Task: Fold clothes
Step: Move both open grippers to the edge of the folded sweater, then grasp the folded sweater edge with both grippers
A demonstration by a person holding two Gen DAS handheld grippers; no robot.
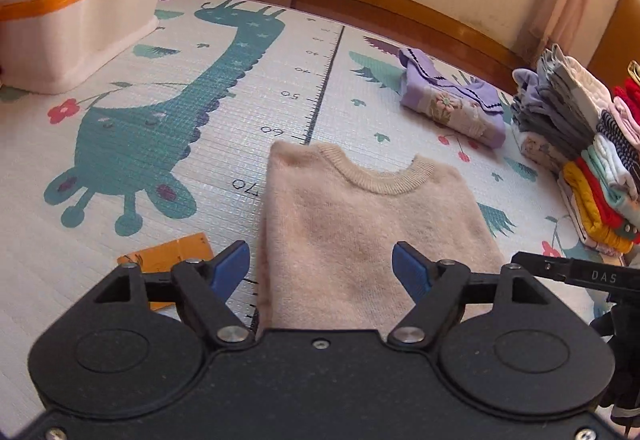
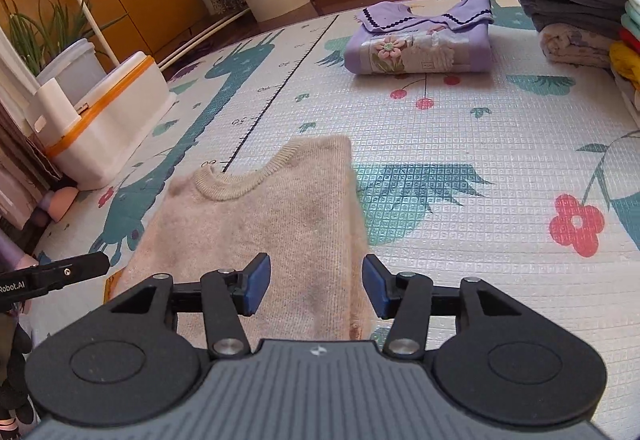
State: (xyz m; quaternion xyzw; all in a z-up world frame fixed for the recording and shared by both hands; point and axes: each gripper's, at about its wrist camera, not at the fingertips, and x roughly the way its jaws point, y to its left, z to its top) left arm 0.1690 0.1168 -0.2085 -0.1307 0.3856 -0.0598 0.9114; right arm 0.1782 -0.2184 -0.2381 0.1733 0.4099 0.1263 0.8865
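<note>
Beige knit sweater, folded, on printed play mat; two handheld grippers above its near end.

Beige sweater (image 1: 360, 224) lies centre frame in both views, collar away from the cameras, on the play mat (image 1: 168, 127). Left gripper (image 1: 320, 268): blue pads spread wide, holding nothing, over the sweater's lower part. Right gripper (image 2: 316, 288): jaws parted, empty, over the sweater's right edge. Folded lilac garment (image 2: 420, 47) at upper centre of right view; stack of folded clothes (image 1: 580, 143) at right edge of left view; white-and-orange container (image 1: 80, 19) upper left.
</note>
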